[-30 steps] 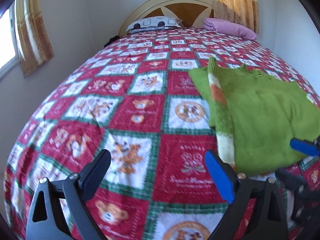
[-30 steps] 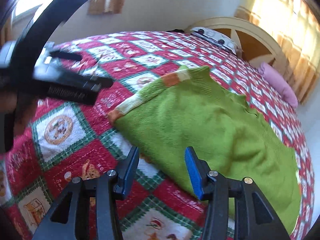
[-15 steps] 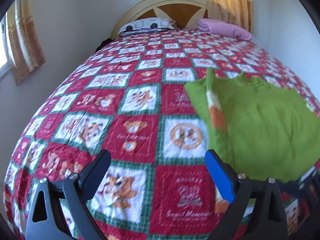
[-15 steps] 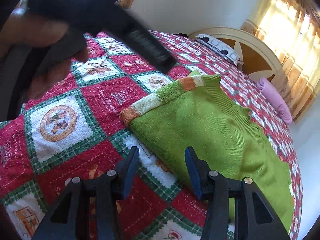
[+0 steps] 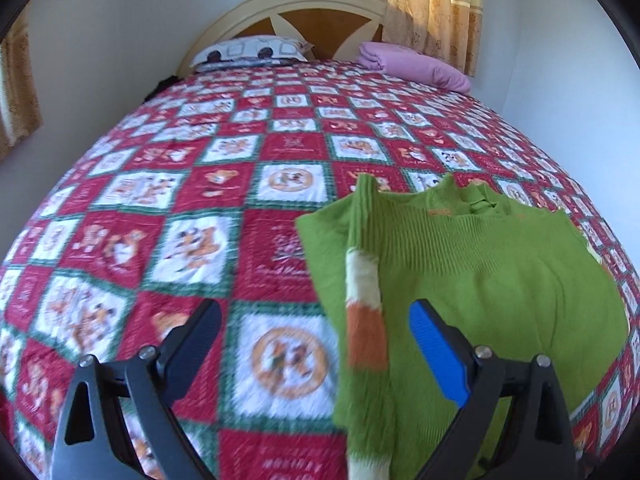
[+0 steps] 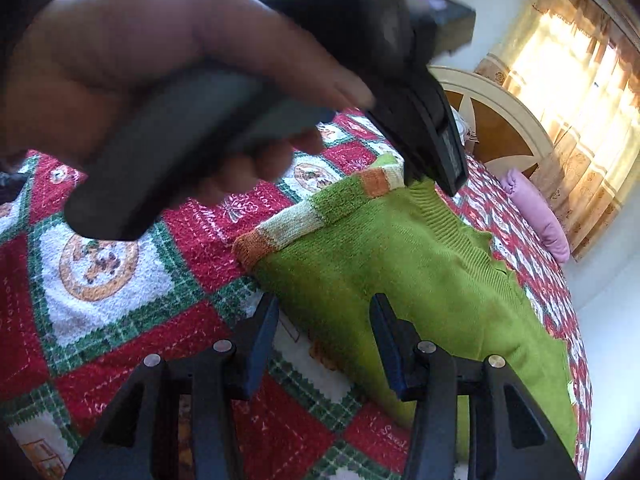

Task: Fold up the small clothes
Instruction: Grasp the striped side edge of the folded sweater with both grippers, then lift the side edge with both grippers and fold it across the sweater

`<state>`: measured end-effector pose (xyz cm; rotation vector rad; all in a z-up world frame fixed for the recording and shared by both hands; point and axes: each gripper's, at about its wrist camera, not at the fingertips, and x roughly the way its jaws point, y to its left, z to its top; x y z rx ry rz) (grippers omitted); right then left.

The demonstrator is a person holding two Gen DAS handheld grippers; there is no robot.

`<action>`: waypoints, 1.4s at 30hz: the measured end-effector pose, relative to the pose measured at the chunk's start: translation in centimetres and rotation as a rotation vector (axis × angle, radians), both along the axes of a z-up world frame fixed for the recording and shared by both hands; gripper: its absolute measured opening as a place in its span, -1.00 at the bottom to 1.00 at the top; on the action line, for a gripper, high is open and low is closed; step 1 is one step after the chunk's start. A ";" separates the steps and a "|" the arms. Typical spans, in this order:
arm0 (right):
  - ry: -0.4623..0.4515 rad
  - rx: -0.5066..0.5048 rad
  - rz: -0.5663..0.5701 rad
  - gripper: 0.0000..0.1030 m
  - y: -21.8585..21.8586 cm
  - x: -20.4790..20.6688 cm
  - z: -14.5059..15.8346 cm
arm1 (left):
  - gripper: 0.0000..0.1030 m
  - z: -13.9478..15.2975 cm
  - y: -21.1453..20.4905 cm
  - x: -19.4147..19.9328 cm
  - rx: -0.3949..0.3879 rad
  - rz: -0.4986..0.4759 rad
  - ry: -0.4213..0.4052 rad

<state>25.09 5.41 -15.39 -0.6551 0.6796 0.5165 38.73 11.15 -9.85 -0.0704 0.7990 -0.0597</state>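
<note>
Green knit sweater (image 5: 480,280) lies flat on the quilted bed (image 5: 200,208), its striped sleeve (image 5: 364,320) folded in along the near side edge. Left gripper (image 5: 316,344) hovers over that sleeve, jaws released and empty. Right gripper (image 6: 324,340) stands over the sweater's near corner, jaws parted, gripping nothing. Recommended: lower each gripper onto one hem corner, pinch both layers cleanly without catching the quilt, then carry the fold evenly toward the collar (image 5: 480,204).
</note>
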 end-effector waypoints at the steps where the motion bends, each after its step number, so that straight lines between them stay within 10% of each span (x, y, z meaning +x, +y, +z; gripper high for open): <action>1: -0.001 0.001 -0.001 -0.06 0.1 0.0 0.0 | 0.86 -0.2 -0.1 0.3 -0.003 0.002 0.006; 12: -0.070 -0.067 0.015 -0.11 1.9 0.2 -0.5 | 0.22 -3.2 0.3 5.6 -0.202 -0.011 0.133; 18: -0.045 -0.082 0.051 -0.79 2.5 -0.7 -0.6 | -0.67 -3.4 1.0 5.8 -0.327 -0.064 0.128; 42: 0.121 0.314 -0.144 -0.90 -8.2 1.3 5.7 | -0.72 3.4 -2.3 5.2 -0.454 -0.048 0.144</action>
